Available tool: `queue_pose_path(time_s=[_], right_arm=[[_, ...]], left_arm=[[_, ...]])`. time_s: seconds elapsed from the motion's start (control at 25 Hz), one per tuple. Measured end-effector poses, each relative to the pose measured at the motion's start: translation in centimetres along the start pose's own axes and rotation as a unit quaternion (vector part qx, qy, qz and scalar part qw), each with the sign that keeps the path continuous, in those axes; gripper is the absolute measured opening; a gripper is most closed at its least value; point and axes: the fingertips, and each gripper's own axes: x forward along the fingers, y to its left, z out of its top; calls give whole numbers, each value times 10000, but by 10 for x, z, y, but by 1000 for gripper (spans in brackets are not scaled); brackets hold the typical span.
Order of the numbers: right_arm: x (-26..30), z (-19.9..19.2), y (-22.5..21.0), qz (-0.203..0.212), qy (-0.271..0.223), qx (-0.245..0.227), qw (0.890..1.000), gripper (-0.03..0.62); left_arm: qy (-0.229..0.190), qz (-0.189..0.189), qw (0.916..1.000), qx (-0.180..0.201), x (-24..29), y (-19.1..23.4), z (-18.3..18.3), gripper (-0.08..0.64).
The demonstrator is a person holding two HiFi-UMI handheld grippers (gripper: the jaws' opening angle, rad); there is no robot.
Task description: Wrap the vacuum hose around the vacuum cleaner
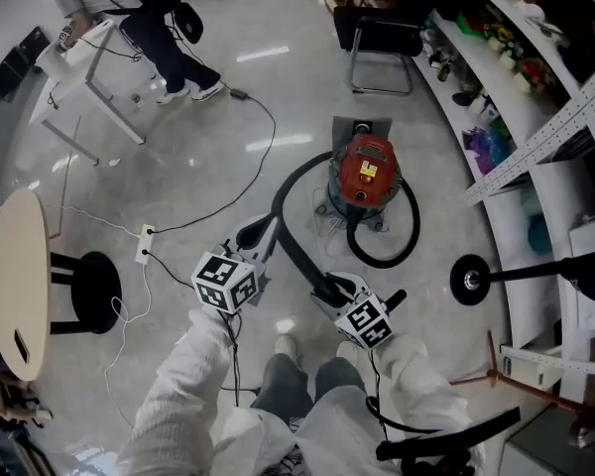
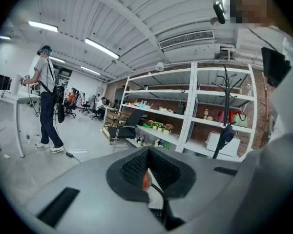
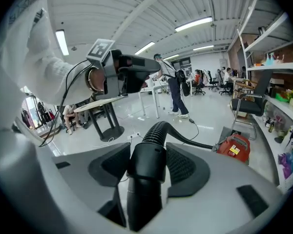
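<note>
The vacuum cleaner [image 1: 367,172], a round red drum with a yellow label, stands on the glossy grey floor [image 1: 208,167] beside the shelving. Its black ribbed vacuum hose [image 1: 379,262] loops loosely in front of it and does not encircle the drum. The right gripper [image 3: 147,167] has its jaws clamped on the hose's smooth, rigid cuff. The left gripper [image 2: 145,172] has its textured jaws pressed together, holding nothing.

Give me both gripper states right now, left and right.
Left hand-held gripper: closed, nothing held.
Right hand-held gripper: closed on the hose.
</note>
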Motion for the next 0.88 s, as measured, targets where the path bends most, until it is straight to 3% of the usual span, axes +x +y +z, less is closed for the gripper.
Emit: queue_pose_path(time_s=[0.2,0.44,0.64,0.88], right_arm=[[-30,-71,-18,251,28,-385,9989,236],[-30,-170,-76,64,52,-368,9993,236],[13,-255,-104,15,-12,-697,9976,236],[105,-384,-126,-219,-267,-1541,9875,235]], left_arm=[[-126,74,9997,-189,35,-54,-48,2],[167,-209,9991,-315,94,-99,-161,2],[249,-501,9980,-310,132,-105,-271,2],[-97,-992,9950,1,157,-76,-402,2]])
